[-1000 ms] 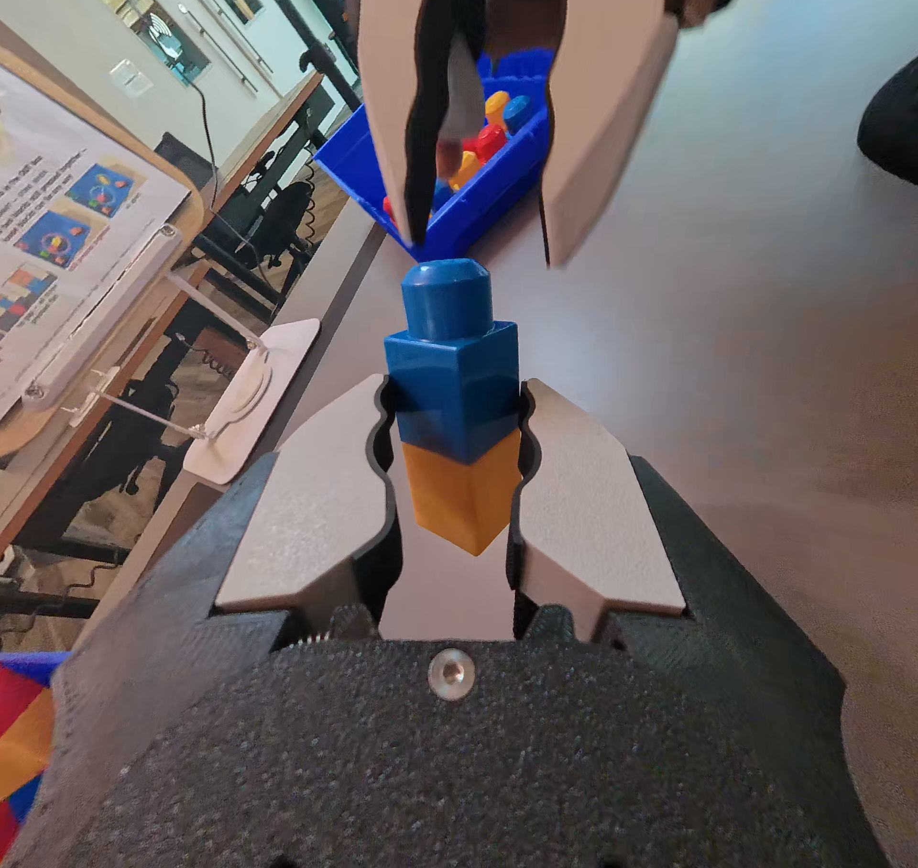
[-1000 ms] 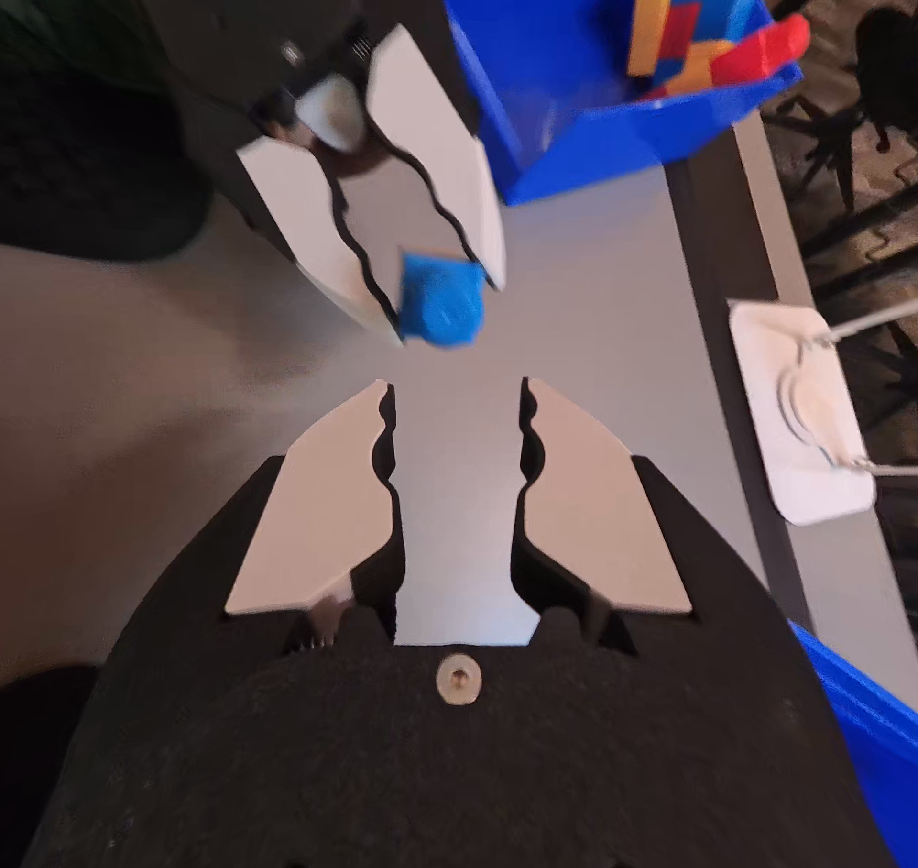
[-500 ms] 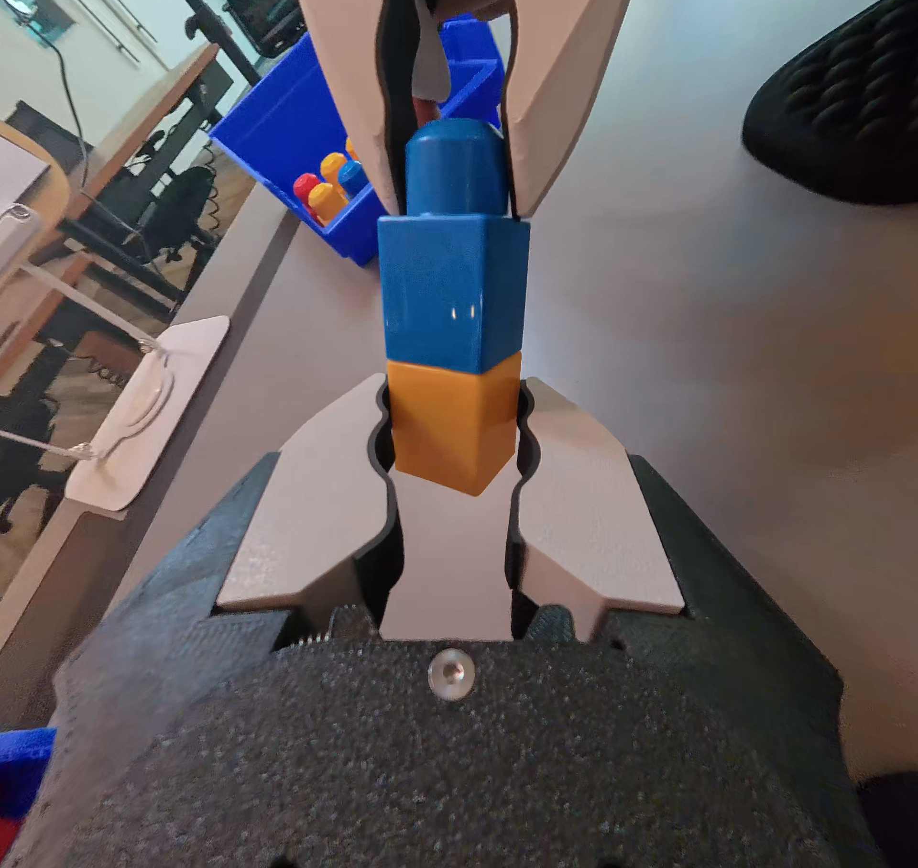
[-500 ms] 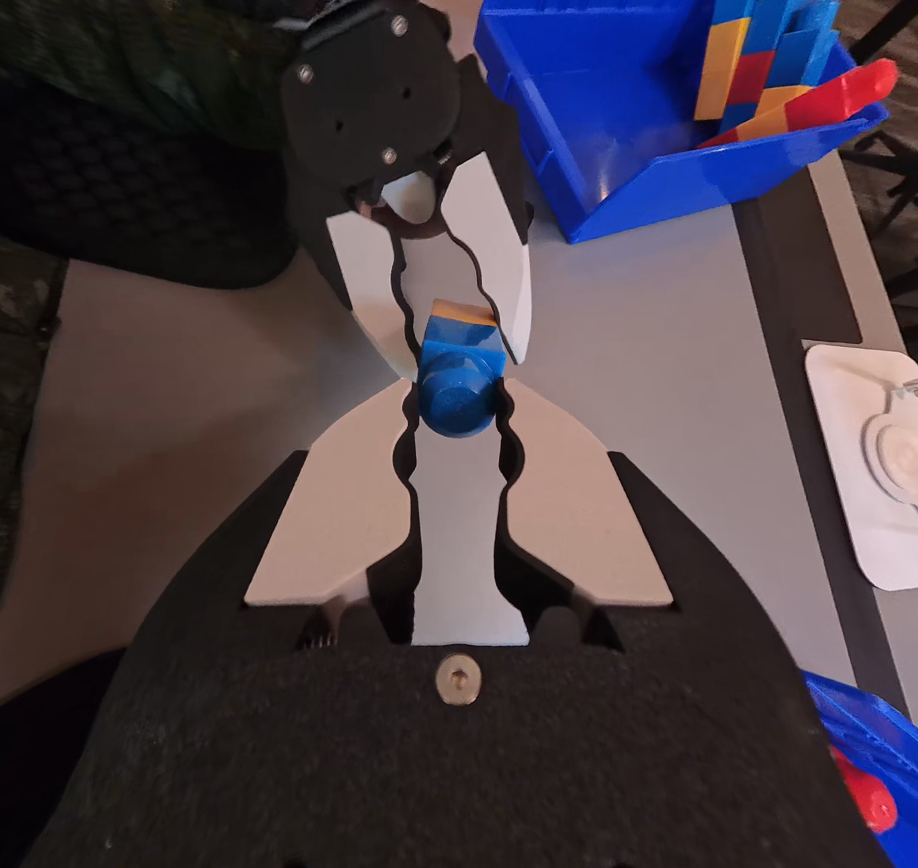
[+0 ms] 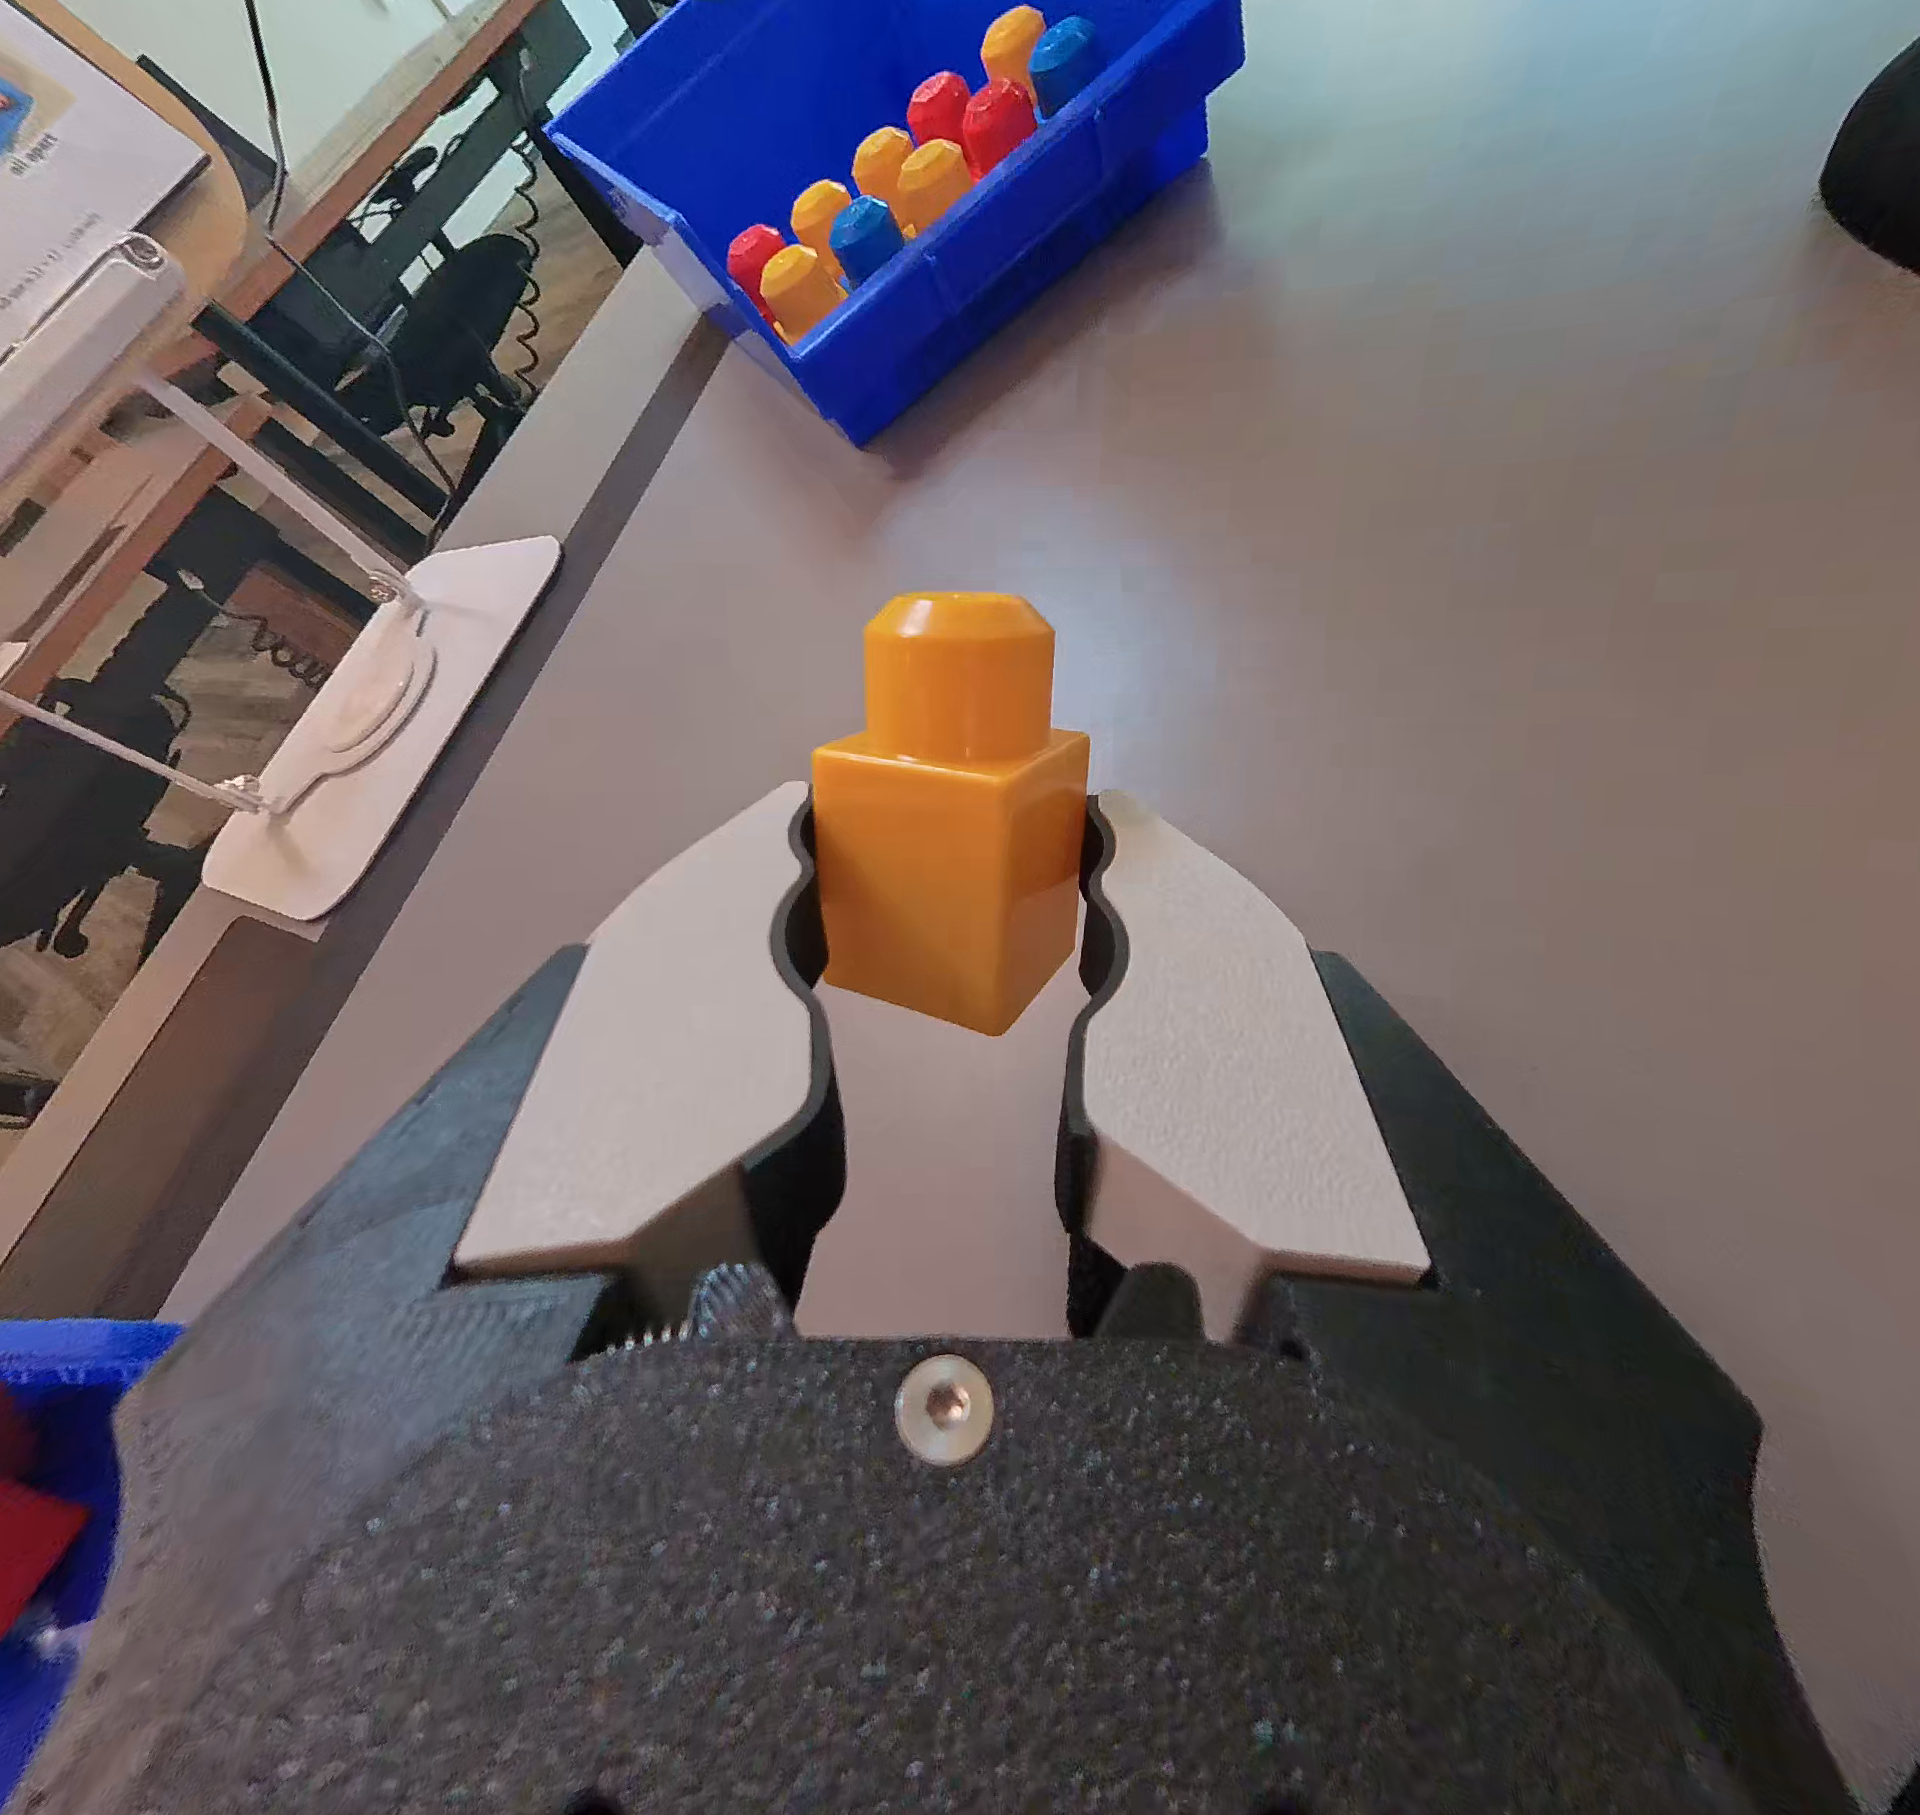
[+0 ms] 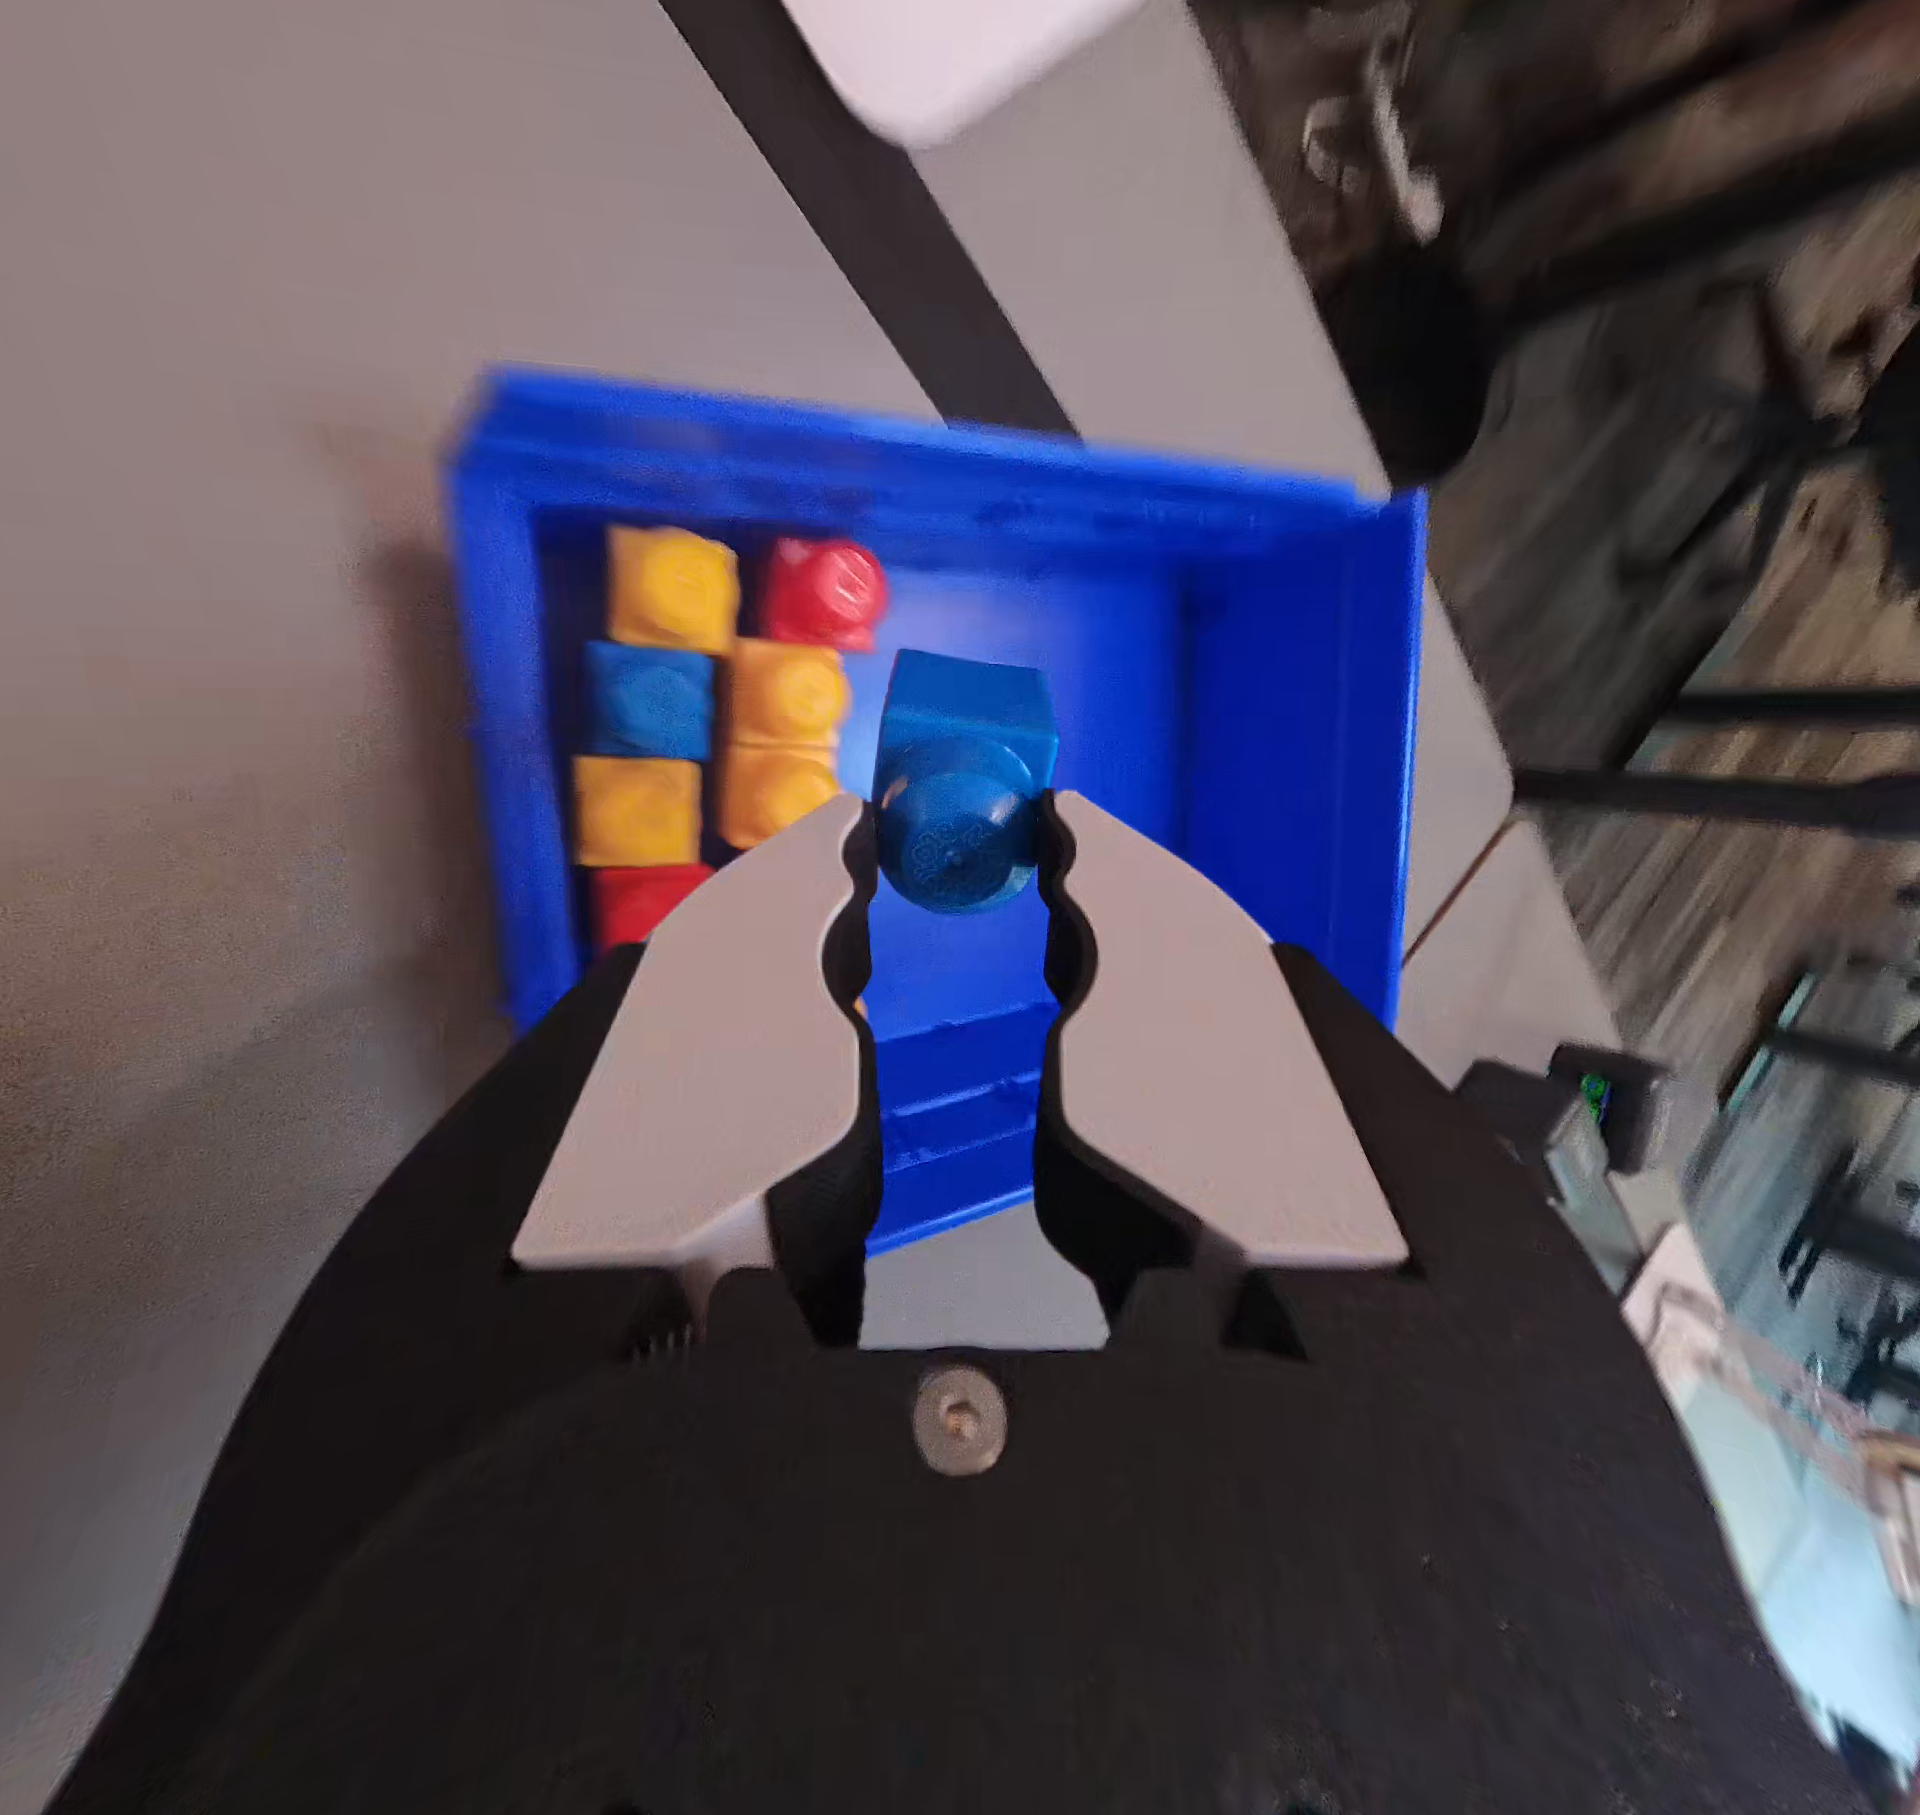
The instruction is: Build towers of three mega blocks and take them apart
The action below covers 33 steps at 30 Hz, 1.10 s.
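Note:
My left gripper (image 5: 948, 809) is shut on an orange block (image 5: 951, 861) and holds it stud-up above the grey table (image 5: 1455, 622). My right gripper (image 6: 954, 809) is shut on the stud of a blue block (image 6: 961, 778) and holds it over a blue bin (image 6: 1299, 685). That bin holds several yellow, red and blue blocks (image 6: 717, 705) standing in rows along its left side. In the left wrist view a blue bin (image 5: 1143, 176) stands at the back with a row of red, orange and blue blocks (image 5: 894, 176).
A white stand base (image 5: 384, 726) sits at the table's left edge, beside a dark strip (image 5: 540, 560). Another blue bin's corner (image 5: 62, 1433) shows at bottom left. A dark object (image 5: 1881, 165) lies at the far right. Desks and chairs stand beyond the table. About 35 cm separates my left fingertips from my right.
The right gripper pulled the blue block off the orange one and carried it over the bin. The left gripper keeps only the orange block. The right wrist view is blurred by motion.

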Available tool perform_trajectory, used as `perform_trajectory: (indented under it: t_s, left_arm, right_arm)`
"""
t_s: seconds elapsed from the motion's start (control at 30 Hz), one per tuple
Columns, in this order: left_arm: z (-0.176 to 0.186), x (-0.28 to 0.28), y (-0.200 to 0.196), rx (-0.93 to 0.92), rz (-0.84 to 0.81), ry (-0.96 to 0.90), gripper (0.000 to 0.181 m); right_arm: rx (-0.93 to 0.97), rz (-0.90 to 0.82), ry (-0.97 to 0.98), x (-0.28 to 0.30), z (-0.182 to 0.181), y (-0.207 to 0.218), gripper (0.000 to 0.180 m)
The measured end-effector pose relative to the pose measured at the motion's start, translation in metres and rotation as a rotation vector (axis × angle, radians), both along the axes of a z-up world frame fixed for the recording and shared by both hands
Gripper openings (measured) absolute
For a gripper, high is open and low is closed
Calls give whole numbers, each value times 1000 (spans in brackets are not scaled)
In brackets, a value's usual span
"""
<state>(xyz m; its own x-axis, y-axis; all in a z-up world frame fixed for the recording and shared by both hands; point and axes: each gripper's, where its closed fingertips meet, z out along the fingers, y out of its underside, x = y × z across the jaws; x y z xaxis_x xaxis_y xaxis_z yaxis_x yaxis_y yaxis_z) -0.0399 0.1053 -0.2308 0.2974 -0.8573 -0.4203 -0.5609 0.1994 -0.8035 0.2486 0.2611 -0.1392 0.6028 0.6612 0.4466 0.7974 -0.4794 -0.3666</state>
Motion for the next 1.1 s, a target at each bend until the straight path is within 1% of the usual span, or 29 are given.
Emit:
perform_trajectory:
  t_s: [0.1, 0.2, 0.33, 0.57, 0.67, 0.73, 0.8, 0.87, 0.9, 0.97, 1.03, 1.1]
  left_arm:
    - [0, -1, 1, -1, 2, -8, 46]
    - [-1, 0, 1, -13, -1, -14, 46]
    - [-5, 1, 0, -29, -8, -17, 46]
    - [-6, 4, -4, -32, -31, -23, 46]
    - [-5, 4, -5, -33, -37, -28, 46]
    - [-2, 5, -6, -32, -38, -43, 46]
    - [3, 6, -6, -29, -36, -66, 46]
    - [8, 6, -5, -21, -29, -89, 46]
    - [11, 7, -5, -17, -26, -101, 46]
    - [15, 7, -4, -5, -18, -119, 46]
    - [17, 8, -4, 6, -15, -122, 46]
    - [19, 10, -6, 13, -17, -128, 46]
  right_arm:
    - [-146, -96, -44, 38, -48, 24, 30]
    - [-234, -99, 6, 39, -76, 39, 30]
    - [-321, -83, 71, 24, -98, 56, 30]
    - [-400, -46, 110, -4, -119, 72, 32]
    - [-385, -46, 141, -7, -123, 76, 42]
    - [-340, -51, 159, -6, -117, 80, 44]
    - [-239, -44, 211, -10, -95, 86, 44]
    - [-85, 15, 277, -28, -60, 87, 43]
    - [-26, 71, 313, -44, -42, 79, 43]
    - [7, 221, 389, -89, -18, 45, 44]
    - [-25, 384, 426, -139, -12, -5, 47]
    - [-60, 546, 453, -187, -16, -60, 47]
